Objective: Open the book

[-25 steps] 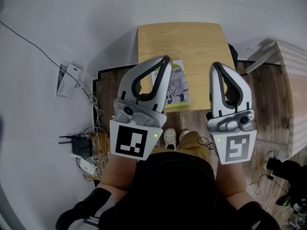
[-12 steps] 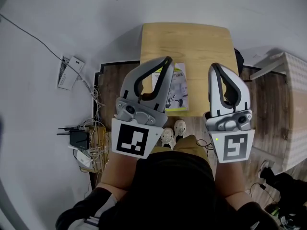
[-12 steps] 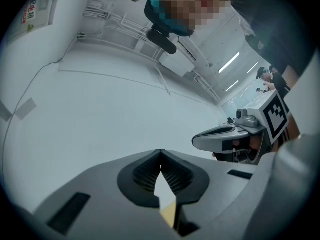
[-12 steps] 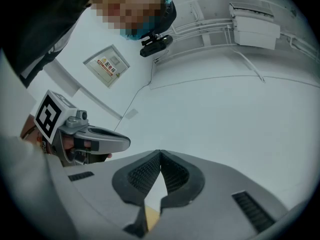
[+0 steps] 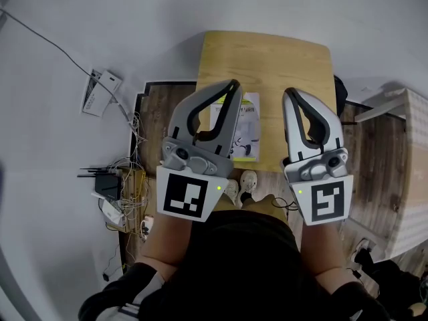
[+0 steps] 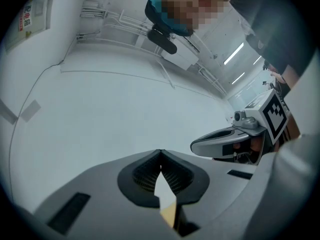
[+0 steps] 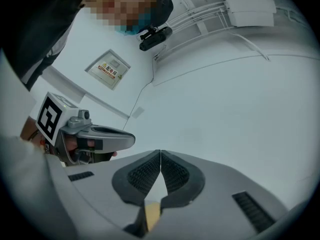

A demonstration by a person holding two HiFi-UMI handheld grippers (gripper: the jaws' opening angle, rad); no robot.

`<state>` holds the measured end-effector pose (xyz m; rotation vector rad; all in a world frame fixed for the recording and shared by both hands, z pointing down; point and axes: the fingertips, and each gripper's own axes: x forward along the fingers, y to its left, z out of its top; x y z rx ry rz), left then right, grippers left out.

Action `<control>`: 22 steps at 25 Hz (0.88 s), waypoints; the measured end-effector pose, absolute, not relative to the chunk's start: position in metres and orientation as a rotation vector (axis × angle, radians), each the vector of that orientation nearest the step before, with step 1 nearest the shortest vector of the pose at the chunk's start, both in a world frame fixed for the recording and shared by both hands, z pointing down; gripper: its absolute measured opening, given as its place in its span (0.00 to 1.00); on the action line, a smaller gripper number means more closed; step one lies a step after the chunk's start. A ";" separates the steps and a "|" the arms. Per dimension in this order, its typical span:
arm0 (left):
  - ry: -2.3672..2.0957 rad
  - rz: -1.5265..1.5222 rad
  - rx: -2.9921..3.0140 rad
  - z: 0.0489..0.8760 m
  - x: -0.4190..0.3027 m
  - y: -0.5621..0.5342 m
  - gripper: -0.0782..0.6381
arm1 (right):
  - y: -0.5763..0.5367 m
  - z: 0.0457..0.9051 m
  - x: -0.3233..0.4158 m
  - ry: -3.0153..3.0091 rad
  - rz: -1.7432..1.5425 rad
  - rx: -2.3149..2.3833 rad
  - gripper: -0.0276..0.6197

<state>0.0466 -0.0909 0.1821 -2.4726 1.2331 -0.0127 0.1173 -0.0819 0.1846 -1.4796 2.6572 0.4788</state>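
Close to the wooden table's front edge, toward its left corner, lies the closed book. It looks like a thin, light, floppy paperback, best pinched by the cover's free edge. The left gripper and right gripper hover above, both clenched on nothing.

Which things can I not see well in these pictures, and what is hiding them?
Book: in the head view the left gripper covers its left part; its cover print is too small to read.
Table and book: both gripper views face the white wall and show neither.
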 end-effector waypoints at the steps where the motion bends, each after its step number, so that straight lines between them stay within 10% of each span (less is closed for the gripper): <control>1: 1.241 -0.017 -2.464 0.183 0.048 -0.092 0.12 | -0.084 0.188 0.119 2.666 0.483 -1.478 0.09; 22: 1.168 -0.054 -2.544 0.212 0.040 -0.117 0.12 | -0.115 0.252 0.091 2.792 0.320 -1.534 0.09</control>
